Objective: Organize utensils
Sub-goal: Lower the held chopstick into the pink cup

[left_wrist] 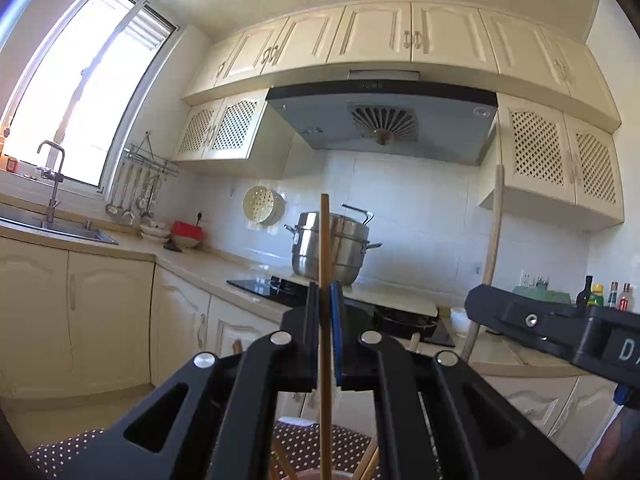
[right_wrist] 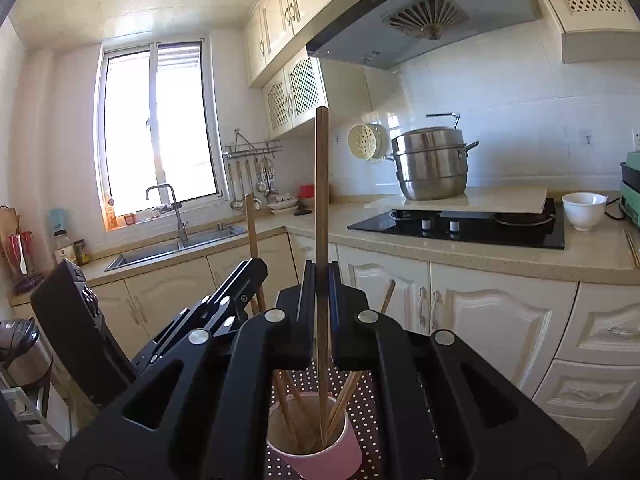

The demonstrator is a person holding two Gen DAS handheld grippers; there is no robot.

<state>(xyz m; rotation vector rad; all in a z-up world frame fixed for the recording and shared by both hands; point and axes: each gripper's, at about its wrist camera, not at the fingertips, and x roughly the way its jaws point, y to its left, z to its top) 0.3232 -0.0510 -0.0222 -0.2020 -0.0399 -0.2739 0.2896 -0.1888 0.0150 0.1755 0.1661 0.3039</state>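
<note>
Both grippers are up over a pink cup that stands on a dark, white-dotted cloth, and each has a wooden chopstick pinched upright between its nearly closed jaws. The left gripper holds a pale, slim chopstick that rises toward 12 o'clock and runs straight down past the jaws toward the cup's rim at 6 o'clock. The right gripper clamps a darker, squarer-looking chopstick, its top end toward 12 o'clock and its lower end down inside the cup. Several more brown chopsticks lean at angles within the cup, fanning toward its rim. Behind, at about 2 o'clock in the right wrist view, a steel steamer pot sits by the black hob.
</note>
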